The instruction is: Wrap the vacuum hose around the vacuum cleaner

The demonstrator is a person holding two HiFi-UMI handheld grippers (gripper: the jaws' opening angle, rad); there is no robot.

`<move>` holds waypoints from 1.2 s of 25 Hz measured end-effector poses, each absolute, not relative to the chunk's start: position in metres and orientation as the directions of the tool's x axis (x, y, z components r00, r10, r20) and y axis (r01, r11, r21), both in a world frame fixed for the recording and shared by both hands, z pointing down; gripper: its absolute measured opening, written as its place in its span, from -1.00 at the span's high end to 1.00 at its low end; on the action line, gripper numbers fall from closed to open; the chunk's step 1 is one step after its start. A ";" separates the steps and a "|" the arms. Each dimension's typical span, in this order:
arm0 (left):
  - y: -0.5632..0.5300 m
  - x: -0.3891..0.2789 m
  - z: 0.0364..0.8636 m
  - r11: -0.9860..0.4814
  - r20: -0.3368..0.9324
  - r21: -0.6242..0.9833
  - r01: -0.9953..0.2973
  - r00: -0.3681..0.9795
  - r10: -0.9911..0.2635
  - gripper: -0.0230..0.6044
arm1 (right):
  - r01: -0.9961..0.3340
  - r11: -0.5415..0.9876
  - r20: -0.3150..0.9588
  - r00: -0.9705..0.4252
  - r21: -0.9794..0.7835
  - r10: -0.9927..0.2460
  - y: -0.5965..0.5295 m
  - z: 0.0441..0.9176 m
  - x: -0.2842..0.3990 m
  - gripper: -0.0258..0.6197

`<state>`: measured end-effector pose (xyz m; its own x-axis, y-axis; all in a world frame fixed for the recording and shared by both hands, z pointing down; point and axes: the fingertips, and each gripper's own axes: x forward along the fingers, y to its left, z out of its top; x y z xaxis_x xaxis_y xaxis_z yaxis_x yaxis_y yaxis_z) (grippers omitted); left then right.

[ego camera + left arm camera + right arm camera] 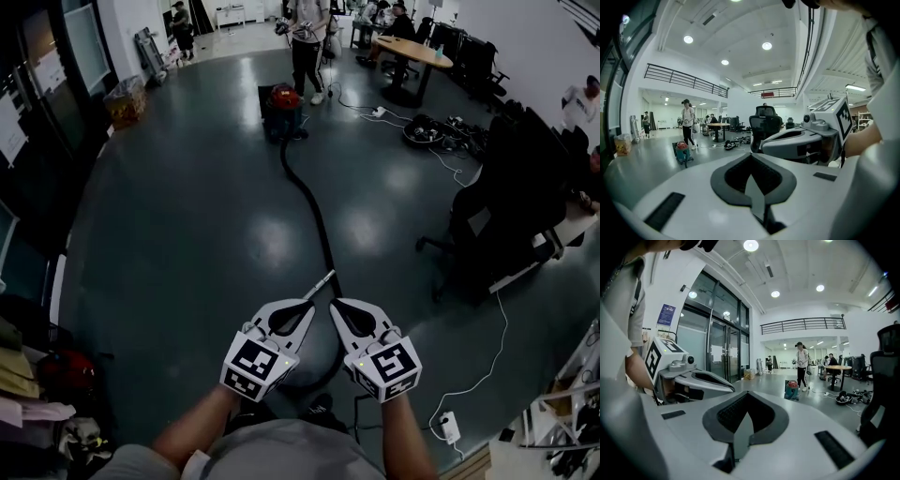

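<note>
While jaws sit closed, hose point(314, 211) lies ahead.

A glossy dark floor point(187, 206) runs to a round wooden table point(412, 52), under recessed ceiling lights point(751, 245)

1. The place is looking like a large open office hall, with a wide, dark, shiny floor point(169, 206) that is reflecting the ceiling lights point(766, 45).
2. People point(401, 21) are sitting at a round counter point(412, 49) at the far end, and black office chairs point(511, 187) are standing at the side.
3. A railed gallery point(684, 77) is running along the upper level, and tall glass doors point(717, 348) are lining one wall.
4. Cables point(441, 134) and a power strip point(448, 427) are lying on the floor.
</note>
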<state>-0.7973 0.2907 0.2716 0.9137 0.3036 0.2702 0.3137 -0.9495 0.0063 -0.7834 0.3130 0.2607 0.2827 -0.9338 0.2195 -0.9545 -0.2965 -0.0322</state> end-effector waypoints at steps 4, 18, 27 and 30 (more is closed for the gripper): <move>0.271 -0.801 0.266 -0.936 0.257 0.025 0.352 0.902 0.346 0.90 | -0.938 -0.346 0.226 0.333 -0.022 -0.916 0.295 0.255 -0.784 0.91; 0.209 -0.788 0.293 -0.896 0.296 0.056 0.440 0.850 0.436 0.90 | -0.907 -0.419 0.304 0.407 0.027 -0.861 0.244 0.278 -0.778 0.91; 0.191 -0.754 0.391 -0.912 0.431 0.134 0.389 0.805 0.407 0.90 | -0.912 -0.407 0.425 0.350 -0.047 -0.835 0.246 0.367 -0.736 0.91; 0.187 -0.739 0.447 -0.916 0.481 0.159 0.369 0.781 0.398 0.90 | -0.913 -0.401 0.461 0.325 -0.074 -0.826 0.247 0.417 -0.714 0.91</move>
<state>-0.7391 0.1871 0.4471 0.7811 0.3984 0.4809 0.3693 -0.9157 0.1587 -0.7137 0.2471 0.4173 0.3254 -0.8256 0.4609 -0.9130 -0.4012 -0.0742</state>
